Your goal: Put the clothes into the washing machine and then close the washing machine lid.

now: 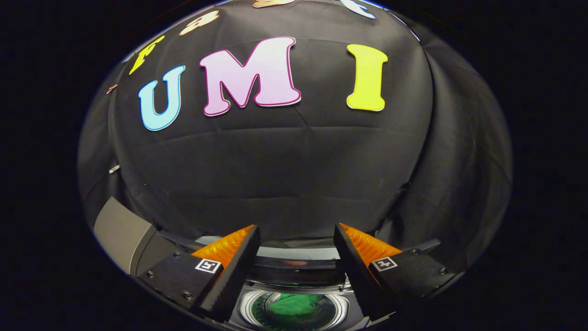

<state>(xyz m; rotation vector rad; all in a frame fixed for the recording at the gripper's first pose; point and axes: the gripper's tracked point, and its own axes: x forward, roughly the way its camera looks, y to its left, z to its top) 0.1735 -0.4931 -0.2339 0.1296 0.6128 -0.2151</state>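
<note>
1. Gripper (296,246) fingers spread apart, nothing between them, above washing machine (128,234).
2. Clothes (294,305) inside drum (250,305), below and between fingers.
3. Booth wall behind machine.

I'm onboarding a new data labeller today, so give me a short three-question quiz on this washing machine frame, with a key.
1. True or false: the gripper is shut on the green garment.
2. Where does the green garment lie? A) draped over a finger B) inside the washing machine drum C) on the booth's black cloth wall
3. Fill in: the fingers stand ____, with nothing between them.

Key: 1 false; 2 B; 3 open. The drum mouth shows below and between the fingers, so the lid is not yet shut over it.
</note>
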